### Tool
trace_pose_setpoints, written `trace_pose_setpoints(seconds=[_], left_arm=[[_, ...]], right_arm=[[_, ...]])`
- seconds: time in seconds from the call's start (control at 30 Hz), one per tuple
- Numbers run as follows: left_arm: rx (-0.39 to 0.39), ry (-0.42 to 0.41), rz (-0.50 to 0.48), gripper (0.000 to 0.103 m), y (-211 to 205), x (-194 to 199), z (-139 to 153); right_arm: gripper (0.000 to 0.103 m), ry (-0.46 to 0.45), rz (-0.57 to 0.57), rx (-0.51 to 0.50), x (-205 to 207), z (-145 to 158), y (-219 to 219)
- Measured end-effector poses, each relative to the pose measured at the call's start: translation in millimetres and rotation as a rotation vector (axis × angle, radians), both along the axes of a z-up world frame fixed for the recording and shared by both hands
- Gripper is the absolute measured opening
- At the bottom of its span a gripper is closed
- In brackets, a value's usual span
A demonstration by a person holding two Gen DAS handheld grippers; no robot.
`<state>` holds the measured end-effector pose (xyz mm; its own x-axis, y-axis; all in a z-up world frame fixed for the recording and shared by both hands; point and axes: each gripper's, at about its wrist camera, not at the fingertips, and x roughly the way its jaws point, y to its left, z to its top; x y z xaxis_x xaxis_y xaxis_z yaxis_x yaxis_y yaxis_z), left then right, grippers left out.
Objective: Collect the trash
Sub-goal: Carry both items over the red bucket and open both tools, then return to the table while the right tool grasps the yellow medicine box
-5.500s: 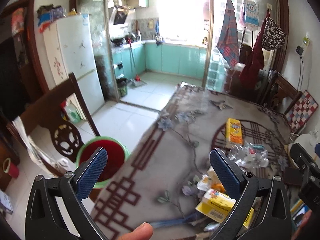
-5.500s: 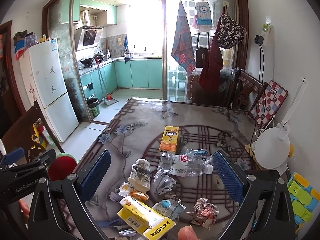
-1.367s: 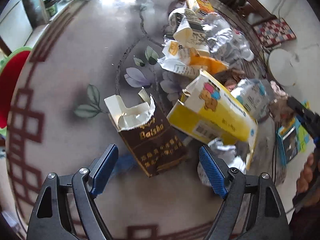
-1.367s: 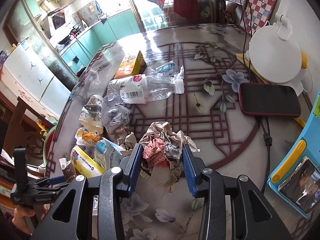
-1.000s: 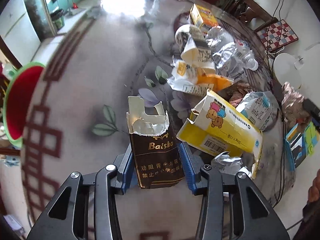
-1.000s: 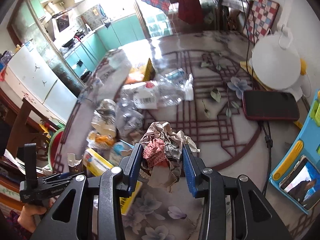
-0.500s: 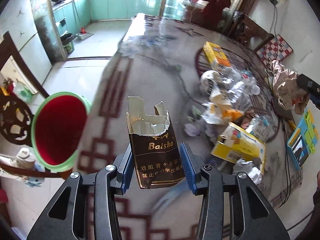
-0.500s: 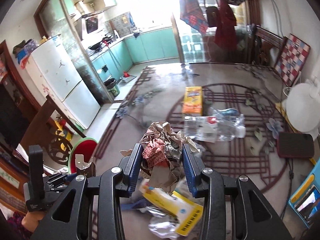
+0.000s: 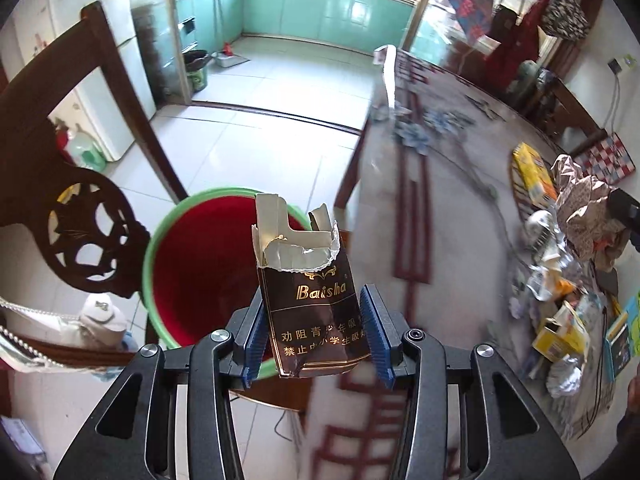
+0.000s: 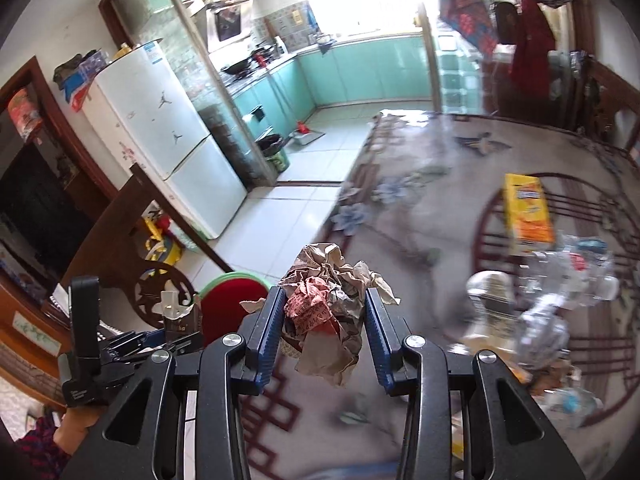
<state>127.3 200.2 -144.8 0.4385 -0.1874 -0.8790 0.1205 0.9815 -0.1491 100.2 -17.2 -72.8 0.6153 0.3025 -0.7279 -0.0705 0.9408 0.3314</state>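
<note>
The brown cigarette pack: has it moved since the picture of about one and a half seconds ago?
Yes. The brown cigarette pack then lay on the table; now the left gripper holds it off the table's edge, over the red bucket.

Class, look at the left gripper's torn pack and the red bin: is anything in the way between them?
Nothing visible is. The pack, shut in the left gripper, hangs over the open bin; the chair stands beside the bin, not across it.

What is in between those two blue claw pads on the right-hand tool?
A crumpled paper wad, brown with a red printed scrap, fills the gap of the right gripper, clamped between both pads. The right wrist view shows it.
</note>
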Motion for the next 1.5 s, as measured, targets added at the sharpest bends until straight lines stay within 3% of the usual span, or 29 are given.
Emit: trace_pose_setpoints(seconds=[0.27, 0.63, 0.73, 0.83, 0.97, 1.27, 1.37, 1.5], left_arm=[[-0.005, 0.064, 0.072, 0.043, 59, 36, -28], [-0.031, 0.113, 0.097, 0.044, 86, 51, -55], [-0.021, 0.113, 0.095, 0.046, 84, 54, -57], [-0.026, 0.098, 0.102, 0.068, 83, 56, -55], [-0.037, 0.077, 0.107, 0.075, 81, 55, -50], [-0.065, 0.061, 0.134, 0.080, 76, 49, -39], [-0.064, 0.052, 0.133, 0.081, 70, 47, -36], [-0.067, 0.043, 0.125, 0.081, 59, 44, -30]], right_arm=[[0.038, 0.106, 0.164, 0.082, 56, -49, 85], [0.041, 0.213, 0.273, 0.088, 67, -98, 143], [0.047, 0.217, 0.253, 0.105, 68, -100, 144], [0.051, 0.208, 0.232, 0.099, 69, -99, 143], [0.052, 0.187, 0.223, 0.094, 68, -91, 138], [0.053, 0.120, 0.228, 0.108, 57, -67, 126], [0.064, 0.089, 0.217, 0.119, 52, -59, 116], [0.064, 0.066, 0.201, 0.137, 39, -47, 100]])
